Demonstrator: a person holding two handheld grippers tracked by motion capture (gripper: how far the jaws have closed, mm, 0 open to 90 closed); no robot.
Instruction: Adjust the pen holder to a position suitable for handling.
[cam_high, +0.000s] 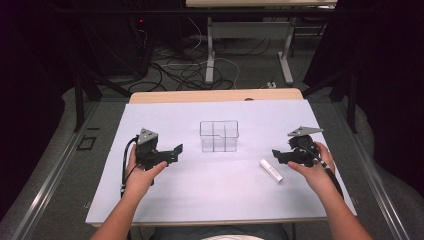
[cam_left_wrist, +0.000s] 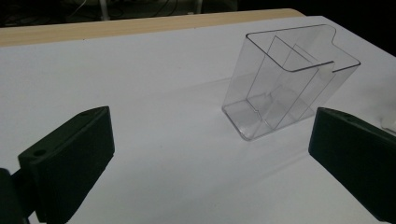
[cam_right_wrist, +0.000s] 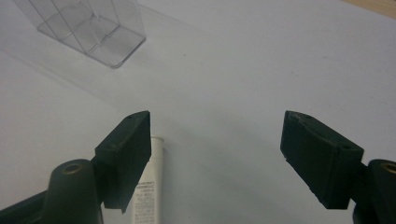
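Note:
A clear plastic organizer (cam_high: 219, 135) with inner dividers stands upright at the middle of the white table (cam_high: 165, 120). It appears ahead and to the right in the left gripper view (cam_left_wrist: 285, 84) and at top left in the right gripper view (cam_right_wrist: 88, 28). A white tube (cam_high: 271, 170) with printed text lies flat right of centre, just left of my right gripper (cam_high: 276, 155); in the right gripper view the tube (cam_right_wrist: 148, 196) lies partly behind the left jaw. My left gripper (cam_high: 176, 151) is held left of the organizer. Both grippers (cam_left_wrist: 210, 154) (cam_right_wrist: 217, 154) are open with nothing between the jaws.
The table's wooden far edge (cam_high: 215, 95) shows beyond the white sheet. Behind it on the floor are cables (cam_high: 190, 70) and the legs of another table (cam_high: 210, 50). Dark curtains close off both sides.

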